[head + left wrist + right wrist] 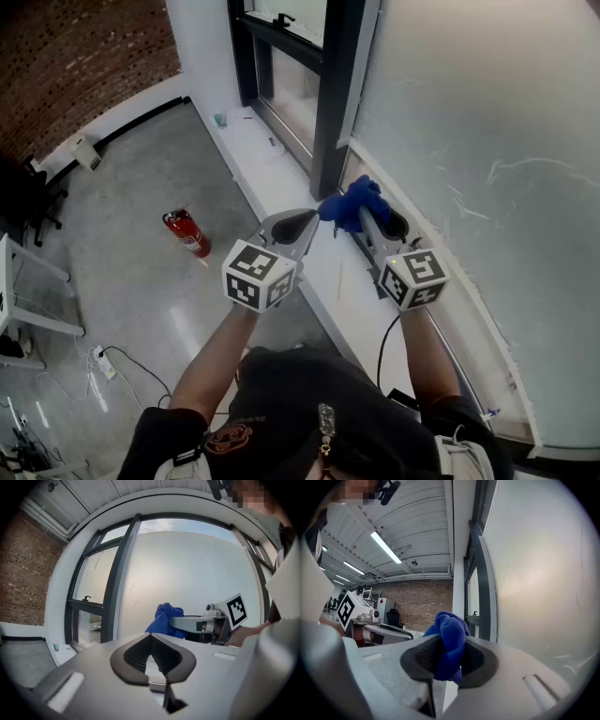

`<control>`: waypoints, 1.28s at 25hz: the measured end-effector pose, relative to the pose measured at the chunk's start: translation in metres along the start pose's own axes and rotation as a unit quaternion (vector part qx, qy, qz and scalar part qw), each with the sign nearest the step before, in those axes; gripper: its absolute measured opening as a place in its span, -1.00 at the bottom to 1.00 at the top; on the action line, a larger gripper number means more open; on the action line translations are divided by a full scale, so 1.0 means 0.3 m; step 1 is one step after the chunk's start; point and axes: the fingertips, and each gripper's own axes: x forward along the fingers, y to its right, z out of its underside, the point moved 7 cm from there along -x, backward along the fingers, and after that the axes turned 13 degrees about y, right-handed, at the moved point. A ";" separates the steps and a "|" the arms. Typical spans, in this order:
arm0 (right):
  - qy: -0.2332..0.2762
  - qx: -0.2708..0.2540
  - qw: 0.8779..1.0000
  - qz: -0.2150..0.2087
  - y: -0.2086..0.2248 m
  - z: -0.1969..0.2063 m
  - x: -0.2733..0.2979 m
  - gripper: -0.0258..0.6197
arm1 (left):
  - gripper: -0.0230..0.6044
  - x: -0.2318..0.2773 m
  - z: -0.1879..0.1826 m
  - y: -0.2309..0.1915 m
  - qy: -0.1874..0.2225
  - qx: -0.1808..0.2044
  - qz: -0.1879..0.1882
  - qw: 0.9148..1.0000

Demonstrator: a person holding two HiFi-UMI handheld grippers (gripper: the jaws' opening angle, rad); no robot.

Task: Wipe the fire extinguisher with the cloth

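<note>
Right claw: our right claw [449,663] pinches a bunched, soft blue cloth [451,634] between its ribbed dark pads. The wad bulges above the jaws, so we judge a padded face is left free for wiping.
Left claw: our left claw [151,660] is pressed together with nothing in it, kept spare, we think, to steady things later.
Fire extinguisher: the small red metal cylinder with a dark top [187,232] sits on the glossy grey concrete floor [131,281], well apart from both claws. It is too small for us to be sure whether it stands upright or leans.
Hold: we carry both claws level beside the frosted glass panel [469,141], above a white ledge [281,173].
Progress: the cloth is nowhere near the extinguisher, so we judge wiping has not begun.
</note>
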 end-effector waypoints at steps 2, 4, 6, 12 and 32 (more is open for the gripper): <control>0.000 0.002 1.000 -0.001 -0.002 0.000 -0.001 -0.66 | -0.91 -0.003 -0.001 0.002 0.000 0.000 -0.001 1.000; 0.000 0.003 1.000 -0.002 -0.002 0.000 -0.002 -0.65 | -0.91 -0.004 -0.001 0.002 0.001 0.000 -0.002 1.000; 0.000 0.003 1.000 -0.002 -0.001 0.001 0.000 -0.65 | -0.91 -0.004 0.001 0.000 0.001 0.000 -0.004 1.000; 0.002 0.006 1.000 -0.006 -0.001 0.004 0.010 -0.65 | -0.91 -0.012 0.002 -0.013 0.003 0.000 -0.013 1.000; -0.012 0.052 0.992 -0.116 -0.195 0.111 0.213 -0.65 | -0.91 -0.265 0.024 -0.190 -0.014 0.000 -0.135 0.991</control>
